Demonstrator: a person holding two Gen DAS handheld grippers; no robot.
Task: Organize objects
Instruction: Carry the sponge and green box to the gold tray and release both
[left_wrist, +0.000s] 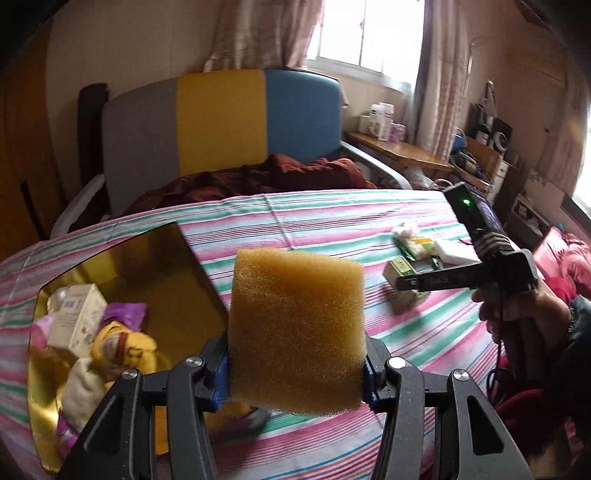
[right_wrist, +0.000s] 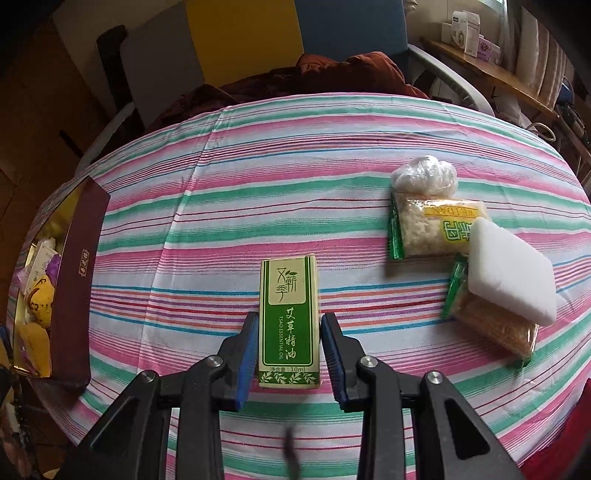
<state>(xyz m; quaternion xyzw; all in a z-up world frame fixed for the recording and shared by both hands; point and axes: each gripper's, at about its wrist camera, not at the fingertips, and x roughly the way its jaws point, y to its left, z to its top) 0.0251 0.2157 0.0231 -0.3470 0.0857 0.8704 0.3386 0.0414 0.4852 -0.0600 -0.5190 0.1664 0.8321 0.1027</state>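
Note:
My left gripper is shut on a yellow sponge and holds it above the striped table, just right of the gold-lined box. My right gripper is open, its blue pads on either side of a green essential oil box that lies flat on the cloth. The left pad looks close to or touching the box; the right pad stands a little apart. In the left wrist view the right gripper hovers at the same green box.
The gold-lined box holds a white carton, a purple packet and yellow soft items; it also shows at the left of the right wrist view. Two snack packets, a plastic-wrapped white ball and a white sponge lie to the right. A chair stands behind.

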